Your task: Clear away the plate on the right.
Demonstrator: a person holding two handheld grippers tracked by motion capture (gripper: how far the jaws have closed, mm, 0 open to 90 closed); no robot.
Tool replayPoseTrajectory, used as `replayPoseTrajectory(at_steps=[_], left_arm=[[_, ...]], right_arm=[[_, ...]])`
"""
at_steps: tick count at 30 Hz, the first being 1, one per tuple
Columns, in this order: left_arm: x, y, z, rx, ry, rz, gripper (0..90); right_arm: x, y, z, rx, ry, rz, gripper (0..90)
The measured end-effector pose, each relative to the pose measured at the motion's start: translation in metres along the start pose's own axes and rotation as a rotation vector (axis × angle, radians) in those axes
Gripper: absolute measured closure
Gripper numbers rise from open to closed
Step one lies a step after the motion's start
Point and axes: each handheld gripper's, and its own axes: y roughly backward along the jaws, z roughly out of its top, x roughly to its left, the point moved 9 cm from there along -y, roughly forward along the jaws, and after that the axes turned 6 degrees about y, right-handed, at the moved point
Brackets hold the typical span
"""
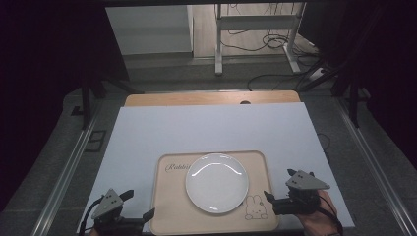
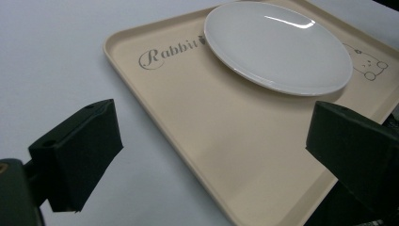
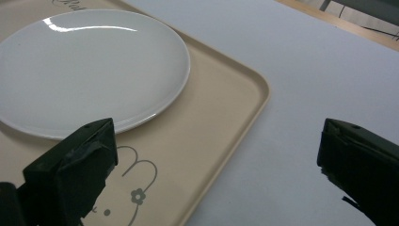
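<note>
A white round plate [image 1: 216,183] [image 2: 277,44] [image 3: 84,66] lies empty on a beige tray [image 1: 169,209] [image 2: 188,108] [image 3: 221,94] printed with "Rabbit" and a rabbit drawing. The tray sits at the near middle of the table. My left gripper [image 1: 140,204] [image 2: 214,127] is open at the tray's near left corner, with its jaws spread wide over the tray's left rim. My right gripper [image 1: 279,184] [image 3: 216,136] is open beside the tray's right edge, one jaw over the rabbit drawing and the other over the white sheet. Neither gripper holds anything.
A white sheet [image 1: 211,128] covers the table, and a strip of wooden tabletop [image 1: 211,98] shows at its far edge. Beyond stand a metal frame [image 1: 219,49] and cables [image 1: 275,42] on the floor. Dark panels flank both sides.
</note>
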Motion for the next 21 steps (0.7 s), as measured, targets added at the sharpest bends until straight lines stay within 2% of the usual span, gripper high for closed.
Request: replayPoseTrajectory(at_steps=[21], left_arm=[[0.0, 0.0, 0.0, -0.001, 0.002, 0.001, 3.7]], right_arm=[[-0.019, 0.022, -0.015, -0.016, -0.077, -0.053, 0.0]])
